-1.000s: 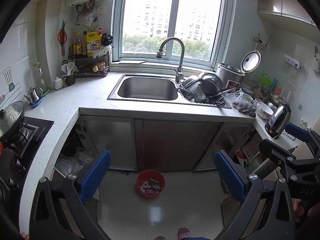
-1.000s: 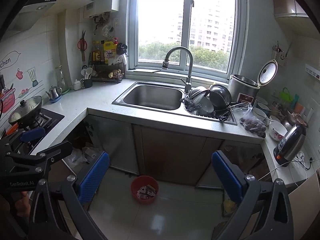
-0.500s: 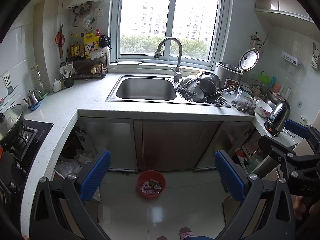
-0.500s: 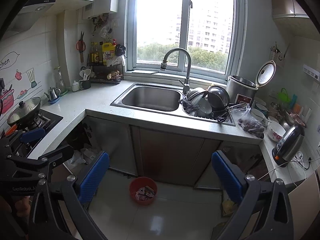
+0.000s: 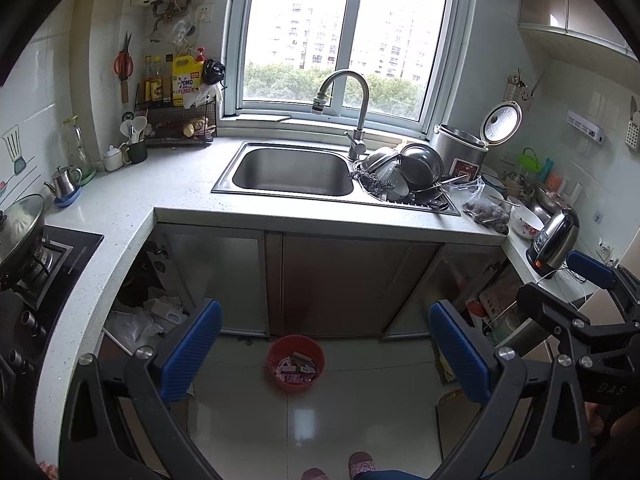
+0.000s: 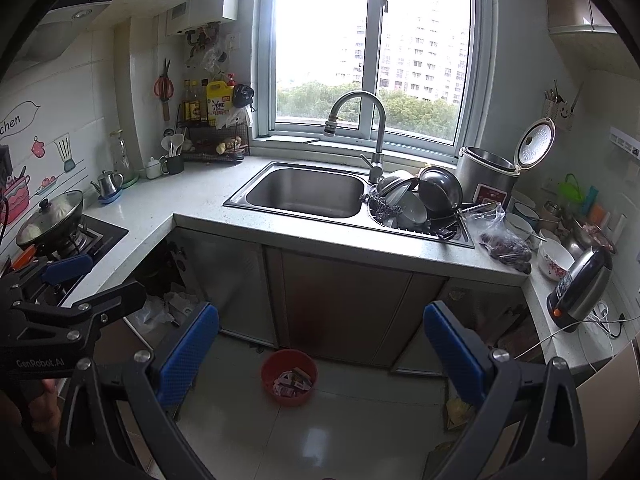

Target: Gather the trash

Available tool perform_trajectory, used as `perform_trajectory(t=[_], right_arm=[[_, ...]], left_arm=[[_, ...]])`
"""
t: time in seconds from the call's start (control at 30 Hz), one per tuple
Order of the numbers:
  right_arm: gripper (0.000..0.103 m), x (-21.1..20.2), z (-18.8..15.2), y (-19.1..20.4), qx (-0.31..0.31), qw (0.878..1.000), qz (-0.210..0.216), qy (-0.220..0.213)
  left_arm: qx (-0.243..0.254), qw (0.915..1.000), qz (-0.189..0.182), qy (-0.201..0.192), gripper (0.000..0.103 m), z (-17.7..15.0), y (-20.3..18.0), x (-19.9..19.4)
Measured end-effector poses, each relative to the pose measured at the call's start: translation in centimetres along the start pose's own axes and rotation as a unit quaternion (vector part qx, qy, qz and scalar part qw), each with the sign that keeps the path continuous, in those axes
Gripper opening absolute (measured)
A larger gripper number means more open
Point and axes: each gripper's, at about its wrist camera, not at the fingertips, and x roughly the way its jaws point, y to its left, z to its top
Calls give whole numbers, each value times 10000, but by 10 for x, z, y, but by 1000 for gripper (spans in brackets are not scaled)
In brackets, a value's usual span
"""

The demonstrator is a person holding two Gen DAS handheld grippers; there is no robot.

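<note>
A small red trash bin (image 5: 296, 364) with wrappers inside stands on the floor below the sink cabinet; it also shows in the right wrist view (image 6: 289, 377). A clear plastic bag of dark stuff (image 5: 485, 210) lies on the counter right of the sink, also in the right wrist view (image 6: 505, 245). My left gripper (image 5: 326, 350) is open and empty, held high above the floor. My right gripper (image 6: 322, 354) is open and empty, at the same height. Each gripper shows at the edge of the other's view.
A U-shaped white counter (image 5: 132, 196) holds a steel sink (image 5: 292, 172), stacked dishes (image 5: 404, 174), a rice cooker (image 5: 460, 152), a kettle (image 5: 554, 238) and a gas stove with a pan (image 5: 20, 224). An open cabinet at left holds crumpled bags (image 5: 144, 316).
Both grippers have drifted slightly back and up, so the counter and bin sit a little lower in view. Both stay open and empty.
</note>
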Motion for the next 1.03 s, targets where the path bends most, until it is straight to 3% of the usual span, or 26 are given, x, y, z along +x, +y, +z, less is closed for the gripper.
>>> perform_trajectory(t=[0.63,1.03], right_arm=[[102,-2,2,-1,93,9999,64,24],[102,-3,1,5,143,9999,26,71]], left_arm=[[209,9996,146,-109,103,0,-16,-2],[200,9998,9,-61,103,2,-15,0]])
